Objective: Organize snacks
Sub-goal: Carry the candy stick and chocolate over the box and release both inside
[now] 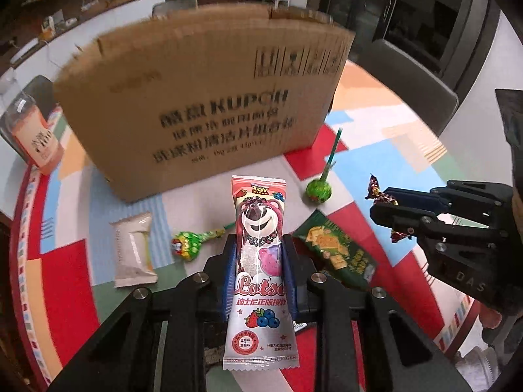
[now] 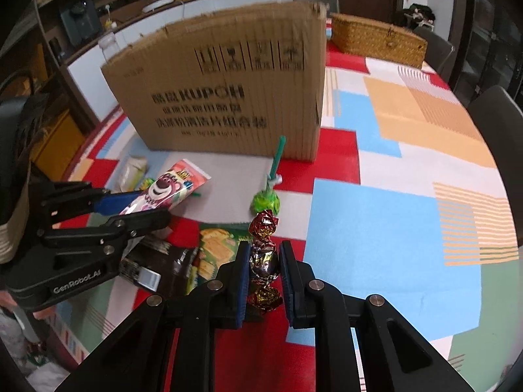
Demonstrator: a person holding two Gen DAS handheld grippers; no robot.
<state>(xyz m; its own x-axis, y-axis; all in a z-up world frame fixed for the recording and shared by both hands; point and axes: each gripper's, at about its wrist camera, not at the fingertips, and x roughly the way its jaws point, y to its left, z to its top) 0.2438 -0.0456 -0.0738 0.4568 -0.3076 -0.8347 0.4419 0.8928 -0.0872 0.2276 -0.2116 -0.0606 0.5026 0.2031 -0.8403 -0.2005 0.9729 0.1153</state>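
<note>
Tablecloth below jaw-clamped pink snack

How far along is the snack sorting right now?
Done: nothing visibly; the brown cardboard box's inside is hidden. In hand: left hand-held gripper shut on the pink bear-print snack packet; right hand-held gripper shut on the red-and-gold foil candy. Left on the table: two green lollipops, a white wrapped bar, a green cracker packet.

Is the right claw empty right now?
No, the right claw is shut on a foil-wrapped candy.
</note>
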